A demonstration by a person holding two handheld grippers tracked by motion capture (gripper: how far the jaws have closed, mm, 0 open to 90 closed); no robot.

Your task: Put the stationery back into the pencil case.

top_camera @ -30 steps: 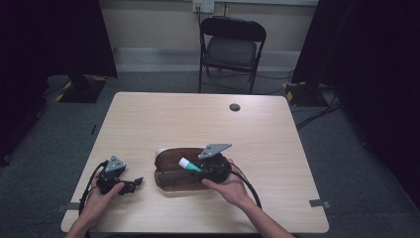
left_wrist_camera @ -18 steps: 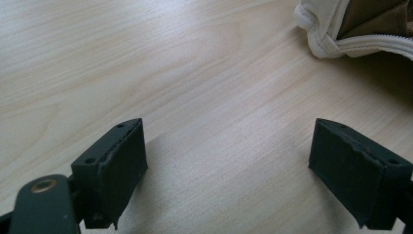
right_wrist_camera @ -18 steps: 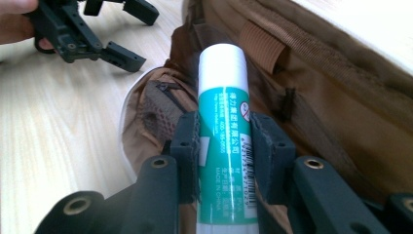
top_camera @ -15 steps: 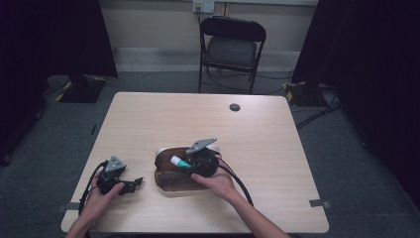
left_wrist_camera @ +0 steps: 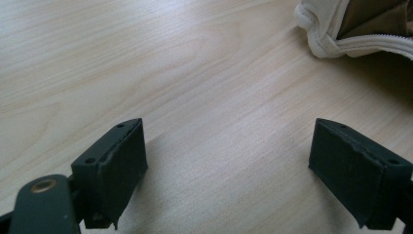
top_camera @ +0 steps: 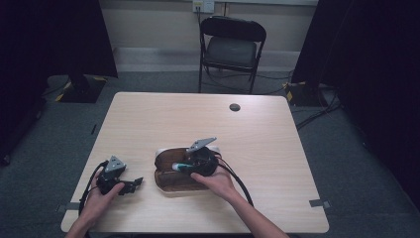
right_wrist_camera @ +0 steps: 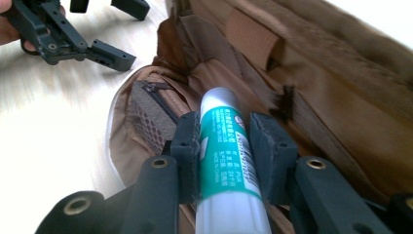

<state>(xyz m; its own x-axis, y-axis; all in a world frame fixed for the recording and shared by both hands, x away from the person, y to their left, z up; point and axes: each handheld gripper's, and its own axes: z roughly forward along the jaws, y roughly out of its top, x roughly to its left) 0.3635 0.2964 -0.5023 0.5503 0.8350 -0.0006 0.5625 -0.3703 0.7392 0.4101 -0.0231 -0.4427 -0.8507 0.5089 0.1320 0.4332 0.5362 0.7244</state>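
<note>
Here one glue stick (right_wrist_camera: 225, 146) (clamped) over one pouch (right_wrist_camera: 341, 112).

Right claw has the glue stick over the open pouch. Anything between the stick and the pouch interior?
Nothing visible. The right claw is shut on the glue stick, its capped end pointing into the open brown pouch, with no flap or item across the opening ahead. The left claw sits open on the table, off to the side.

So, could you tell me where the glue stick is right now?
The glue stick is clamped in the right gripper, poised over the open brown pouch near the table's front edge, centre in the high view.
</note>
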